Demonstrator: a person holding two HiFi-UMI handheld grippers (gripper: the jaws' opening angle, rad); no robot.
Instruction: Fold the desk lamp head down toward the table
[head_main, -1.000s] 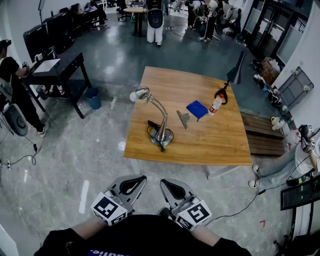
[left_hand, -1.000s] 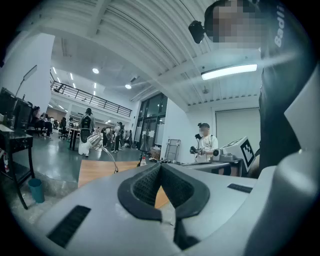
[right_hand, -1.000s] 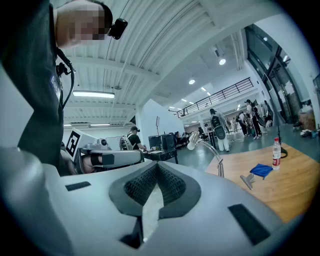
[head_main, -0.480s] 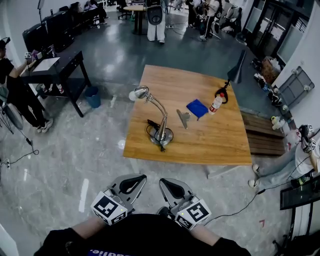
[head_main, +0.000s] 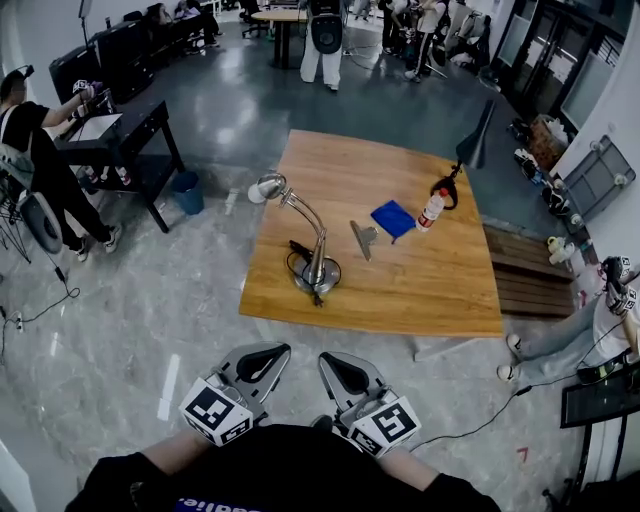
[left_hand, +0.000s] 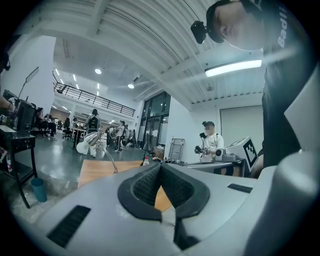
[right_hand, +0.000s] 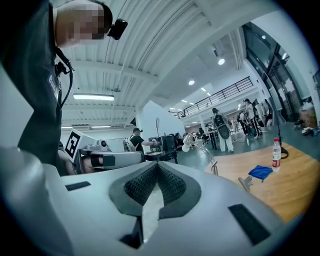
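Note:
A silver desk lamp (head_main: 316, 272) stands near the front left of the wooden table (head_main: 420, 290). Its curved neck rises to the head (head_main: 268, 186), which sits raised over the table's left edge. Both grippers are held close to the person's body, well short of the table. The left gripper (head_main: 264, 352) is shut and empty, and the right gripper (head_main: 336, 360) is shut and empty too. In the left gripper view the lamp head (left_hand: 90, 139) shows far off, left of the shut left gripper (left_hand: 161, 169). The right gripper view shows the lamp (right_hand: 188, 143) beyond the shut right gripper (right_hand: 157, 167).
On the table lie a blue cloth (head_main: 393, 217), a small bottle (head_main: 432, 209) and a metal clip (head_main: 362, 238). A black desk (head_main: 110, 135) with a person beside it and a blue bin (head_main: 186, 194) stand to the left. Grey floor separates me from the table.
The table and lamp have shifted slightly left in the head view. The person by the black desk has moved. Both grippers stay shut near the body.

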